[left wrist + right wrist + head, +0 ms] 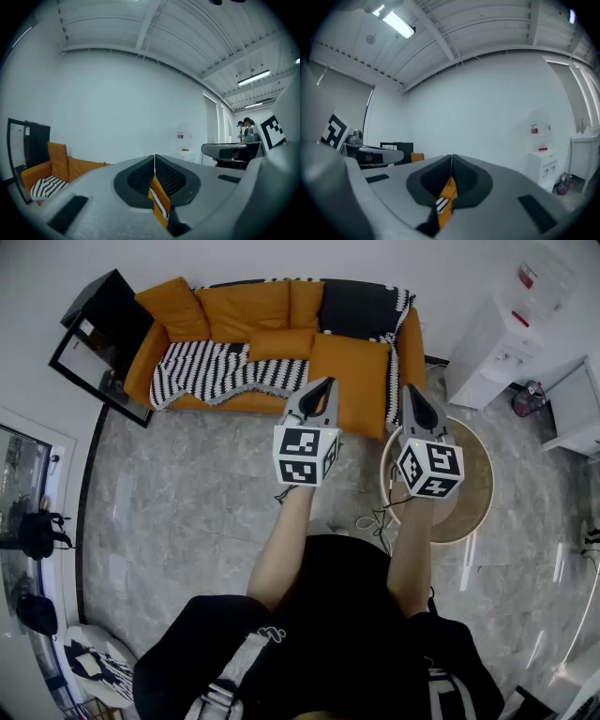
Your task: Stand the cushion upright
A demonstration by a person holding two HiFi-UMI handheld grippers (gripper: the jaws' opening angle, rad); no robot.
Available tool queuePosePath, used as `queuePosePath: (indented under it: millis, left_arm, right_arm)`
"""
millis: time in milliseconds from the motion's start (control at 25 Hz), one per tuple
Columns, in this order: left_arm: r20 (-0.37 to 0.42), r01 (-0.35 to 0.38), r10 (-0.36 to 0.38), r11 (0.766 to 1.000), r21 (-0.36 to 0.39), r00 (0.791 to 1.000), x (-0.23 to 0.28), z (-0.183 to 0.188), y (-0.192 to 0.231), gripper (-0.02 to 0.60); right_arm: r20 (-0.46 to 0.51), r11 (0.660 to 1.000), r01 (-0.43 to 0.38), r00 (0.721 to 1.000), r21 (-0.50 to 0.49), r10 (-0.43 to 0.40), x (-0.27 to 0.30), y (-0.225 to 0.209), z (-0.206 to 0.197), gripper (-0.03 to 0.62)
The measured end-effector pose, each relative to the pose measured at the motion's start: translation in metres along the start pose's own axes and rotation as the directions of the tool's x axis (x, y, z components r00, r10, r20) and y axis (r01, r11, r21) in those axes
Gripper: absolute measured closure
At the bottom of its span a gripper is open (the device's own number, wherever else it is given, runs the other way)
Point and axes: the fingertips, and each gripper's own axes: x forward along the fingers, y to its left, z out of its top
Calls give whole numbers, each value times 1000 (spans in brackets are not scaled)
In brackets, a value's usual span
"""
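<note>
I have both claws held level in front of me, well short of the orange sofa [234, 310]. The left claw [323, 383] and the right claw [412, 390] are each pressed together with nothing between them. The cushion [281, 343] lies flat on the seat, partly over the striped throw [211, 371]. My worry is arriving with the claws closed and just shoving it. I could also pinch the throw along with it, or the soft cushion could slump back down.

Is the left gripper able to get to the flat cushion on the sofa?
Probably yes: nothing stands between the left gripper and the cushion, but its jaws are shut and must open.
</note>
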Motion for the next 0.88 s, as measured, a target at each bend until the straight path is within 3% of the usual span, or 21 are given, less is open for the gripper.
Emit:
queuePosePath:
  millis: [280,880]
  left_arm:
    - [4,-13,13,1000,2,1000,8,-1,1,568]
    - [67,-123,127,990,-61,990,-13,3,40,569]
  right_arm:
    - [19,1000,19,1000,18,-19,11,-14,0,582]
    - [59,998,0,998,56,-3,18,-19,5,582]
